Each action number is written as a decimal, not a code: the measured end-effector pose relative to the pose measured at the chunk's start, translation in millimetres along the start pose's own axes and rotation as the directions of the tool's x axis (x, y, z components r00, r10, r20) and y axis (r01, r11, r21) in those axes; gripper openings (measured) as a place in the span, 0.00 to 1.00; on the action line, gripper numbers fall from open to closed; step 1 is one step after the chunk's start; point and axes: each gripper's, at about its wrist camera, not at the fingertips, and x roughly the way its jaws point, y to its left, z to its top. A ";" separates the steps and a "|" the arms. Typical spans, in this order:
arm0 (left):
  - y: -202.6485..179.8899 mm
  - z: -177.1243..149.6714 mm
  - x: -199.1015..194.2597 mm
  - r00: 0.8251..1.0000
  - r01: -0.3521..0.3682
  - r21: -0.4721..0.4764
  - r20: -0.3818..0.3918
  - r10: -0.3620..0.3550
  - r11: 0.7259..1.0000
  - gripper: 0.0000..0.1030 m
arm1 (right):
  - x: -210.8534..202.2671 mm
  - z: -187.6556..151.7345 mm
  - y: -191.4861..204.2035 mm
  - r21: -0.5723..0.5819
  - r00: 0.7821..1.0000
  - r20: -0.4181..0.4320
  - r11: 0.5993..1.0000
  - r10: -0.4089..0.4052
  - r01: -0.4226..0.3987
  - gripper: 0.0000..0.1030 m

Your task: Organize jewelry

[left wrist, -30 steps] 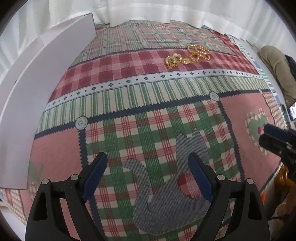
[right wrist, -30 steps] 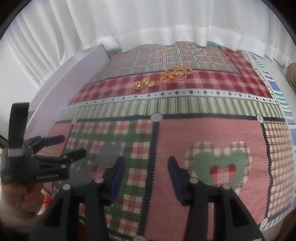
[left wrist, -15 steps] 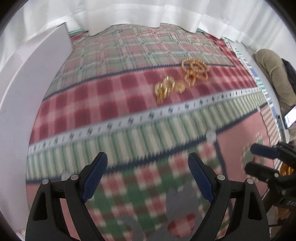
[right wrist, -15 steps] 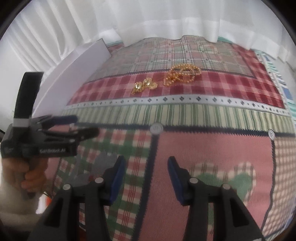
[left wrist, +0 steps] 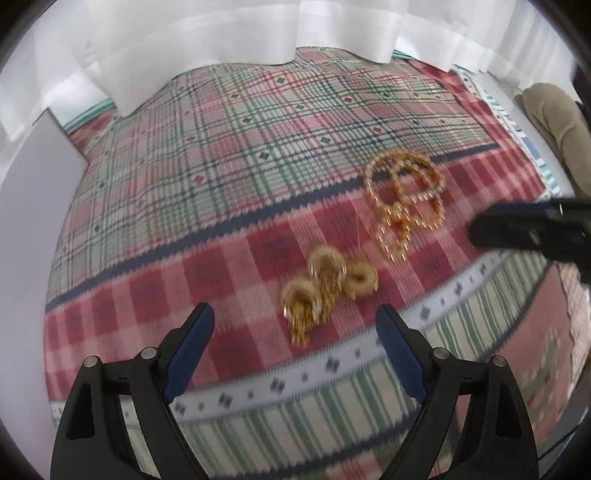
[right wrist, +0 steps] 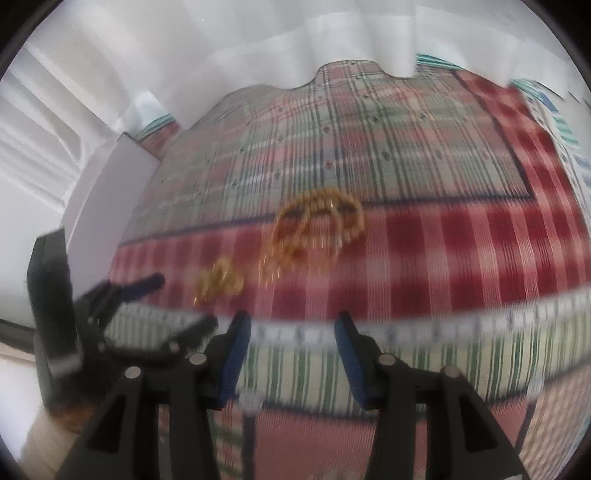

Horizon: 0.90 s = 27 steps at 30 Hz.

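Observation:
A coiled gold bead necklace [left wrist: 404,199] lies on the red checked band of a patchwork cloth [left wrist: 229,147]. A cluster of gold earrings [left wrist: 325,288] lies just below and left of it. My left gripper [left wrist: 295,332] is open and empty, its jaws just short of the earrings. My right gripper [right wrist: 291,332] is open and empty, a little short of the necklace [right wrist: 317,229] and the earrings [right wrist: 218,282]. The right view is blurred. The left gripper shows at the left of the right wrist view [right wrist: 122,306]. One right finger shows at the right of the left wrist view [left wrist: 528,229].
A white box [left wrist: 33,177] stands at the left edge of the cloth; it also shows in the right wrist view [right wrist: 107,195]. White curtains [left wrist: 258,33] hang along the far edge. A tan object [left wrist: 554,118] lies at the far right.
Both grippers have moved forward across the cloth toward the jewelry, which now looks much larger and nearer. Both stay open and empty.

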 end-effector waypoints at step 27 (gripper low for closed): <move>15.4 -26.9 -5.3 0.998 0.043 -0.041 0.047 -0.041 0.998 0.22 | 61.4 28.8 36.7 -0.207 0.985 -0.119 0.973 -0.126 0.100 0.08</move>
